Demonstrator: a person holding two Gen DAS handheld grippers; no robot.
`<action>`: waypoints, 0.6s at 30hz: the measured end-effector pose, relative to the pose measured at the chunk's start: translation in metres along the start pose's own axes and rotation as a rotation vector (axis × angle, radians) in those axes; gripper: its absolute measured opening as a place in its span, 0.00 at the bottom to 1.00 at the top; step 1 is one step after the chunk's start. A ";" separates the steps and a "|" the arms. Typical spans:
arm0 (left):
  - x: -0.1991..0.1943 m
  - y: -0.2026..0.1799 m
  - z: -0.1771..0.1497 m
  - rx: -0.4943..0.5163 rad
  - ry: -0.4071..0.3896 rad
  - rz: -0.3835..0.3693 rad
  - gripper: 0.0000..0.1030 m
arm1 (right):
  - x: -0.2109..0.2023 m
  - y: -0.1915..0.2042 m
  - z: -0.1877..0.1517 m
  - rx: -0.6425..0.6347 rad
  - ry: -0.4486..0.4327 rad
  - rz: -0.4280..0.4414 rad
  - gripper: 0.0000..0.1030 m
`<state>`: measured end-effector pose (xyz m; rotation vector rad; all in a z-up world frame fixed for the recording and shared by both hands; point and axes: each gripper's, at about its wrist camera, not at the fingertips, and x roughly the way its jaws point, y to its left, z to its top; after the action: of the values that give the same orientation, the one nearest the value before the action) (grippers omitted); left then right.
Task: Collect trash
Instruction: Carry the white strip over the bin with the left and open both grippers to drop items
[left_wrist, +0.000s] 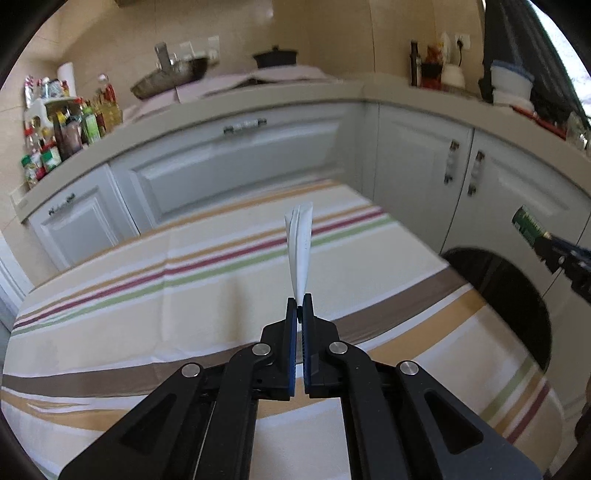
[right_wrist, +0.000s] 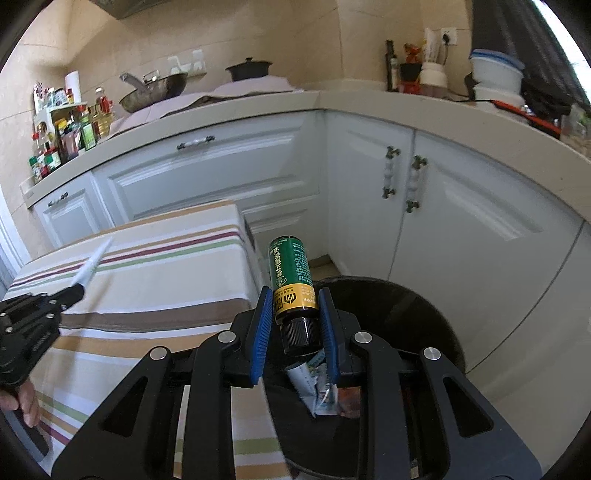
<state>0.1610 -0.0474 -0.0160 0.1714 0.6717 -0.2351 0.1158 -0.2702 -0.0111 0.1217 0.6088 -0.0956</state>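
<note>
Nearest to me, the right gripper (right_wrist: 291, 306) hangs over the black trash bin (right_wrist: 424, 314), its blue-padded jaws clamped on the label end of a small green bottle (right_wrist: 291, 280), black cap pointing back toward the handle. It seems held there so the bottle can drop straight in onto the crumpled wrappers (right_wrist: 317, 387) already lying at the bottom.

Beside it to the left, the left gripper (left_wrist: 300, 301) has its jaws pressed together on the bottom edge of a folded white paper scrap (left_wrist: 300, 247), which stands up clear of the striped cloth (left_wrist: 184, 277) covering the tabletop. I'd say the pinch at the very edge is to carry the scrap across to the bin.

Beyond both, white cabinet doors (right_wrist: 369, 177) and a cluttered counter (right_wrist: 258, 107) with bottles and pans.
</note>
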 end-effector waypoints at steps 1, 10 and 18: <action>-0.006 -0.003 0.002 -0.003 -0.018 -0.003 0.03 | -0.002 -0.002 0.000 0.002 -0.005 -0.006 0.24; -0.033 -0.046 0.013 0.012 -0.099 -0.056 0.03 | -0.027 -0.033 -0.006 0.021 -0.064 -0.092 0.24; -0.039 -0.096 0.014 0.052 -0.123 -0.119 0.03 | -0.042 -0.065 -0.011 0.066 -0.101 -0.137 0.24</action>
<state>0.1140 -0.1363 0.0114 0.1653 0.5547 -0.3750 0.0674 -0.3305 -0.0018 0.1384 0.5130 -0.2537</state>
